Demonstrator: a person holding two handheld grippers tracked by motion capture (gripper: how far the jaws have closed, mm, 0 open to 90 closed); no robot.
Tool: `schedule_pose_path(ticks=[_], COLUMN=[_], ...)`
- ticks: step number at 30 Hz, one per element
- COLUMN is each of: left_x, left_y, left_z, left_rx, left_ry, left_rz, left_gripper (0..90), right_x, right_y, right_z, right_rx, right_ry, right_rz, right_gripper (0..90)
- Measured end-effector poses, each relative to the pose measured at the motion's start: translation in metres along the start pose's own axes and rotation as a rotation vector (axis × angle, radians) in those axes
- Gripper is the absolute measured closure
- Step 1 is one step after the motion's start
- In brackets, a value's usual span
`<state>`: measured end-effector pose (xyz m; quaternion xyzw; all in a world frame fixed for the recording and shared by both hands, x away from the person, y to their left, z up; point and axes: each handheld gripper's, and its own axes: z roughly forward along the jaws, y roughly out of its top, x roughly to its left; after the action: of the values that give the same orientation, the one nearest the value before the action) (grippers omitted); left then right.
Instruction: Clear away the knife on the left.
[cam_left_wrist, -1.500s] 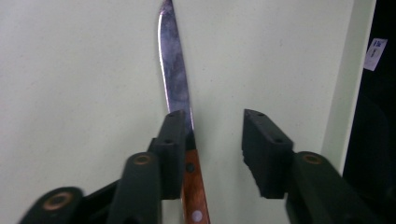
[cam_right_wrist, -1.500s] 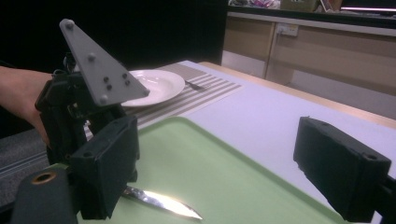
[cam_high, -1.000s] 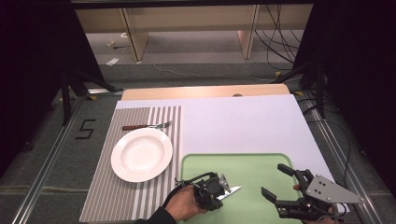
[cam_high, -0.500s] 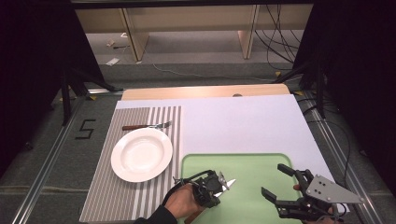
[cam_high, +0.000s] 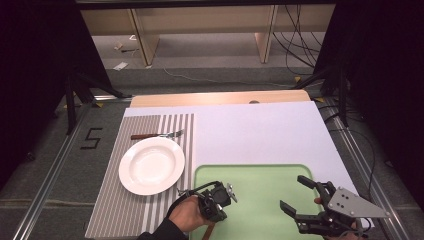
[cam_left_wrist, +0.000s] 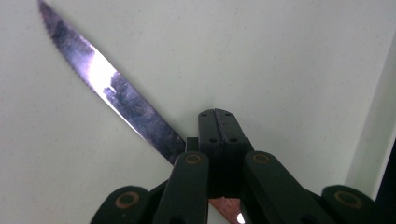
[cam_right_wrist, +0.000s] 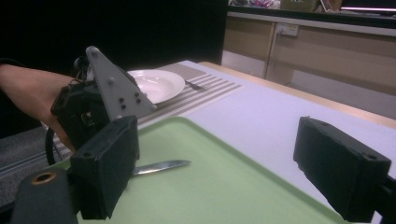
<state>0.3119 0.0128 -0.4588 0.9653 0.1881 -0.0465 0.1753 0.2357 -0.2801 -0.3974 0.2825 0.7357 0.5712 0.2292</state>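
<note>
Over the near-left corner of the green tray (cam_high: 260, 175), the left gripper (cam_high: 216, 200) has its jaws pressed tight together on a knife (cam_left_wrist: 107, 88), pinching it right where the blade meets the wooden handle. From the left gripper view the serrated steel blade runs out and away over the tray, and a sliver of reddish-brown handle peeks out below the jaws. From the right gripper view the blade tip hangs low, close to the tray floor, roughly level.

Off to the right, the right gripper (cam_high: 314, 207) waits over the tray's near-right part, jaws spread wide with nothing between them.

How will this handle? A rigid, light piece of cutlery, by the look of it. The polished blade is slick, so a grip there could let it swivel; the wooden handle is the better purchase. Held at the junction, the long blade may tip on any quick wrist turn.

Further left, a white plate (cam_high: 151, 165) sits on the striped placemat (cam_high: 107, 215), with a fork (cam_high: 156, 135) lying just beyond it. The knife probably belongs beside that plate.
</note>
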Motion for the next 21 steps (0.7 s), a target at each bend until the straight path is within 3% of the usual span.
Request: schedule_pose_path(ticks=[21], left_x=[0.014], left_y=[-0.016], left_z=[-0.008], left_rx=[0.044], left_ry=[-0.018], left_rz=[-0.045], left_gripper=[89.8], right_x=[0.000], right_y=[0.000], right_z=[0.000], right_rx=[-0.001], right_ry=[-0.001], right_rz=[0.001], right_gripper=[15.4])
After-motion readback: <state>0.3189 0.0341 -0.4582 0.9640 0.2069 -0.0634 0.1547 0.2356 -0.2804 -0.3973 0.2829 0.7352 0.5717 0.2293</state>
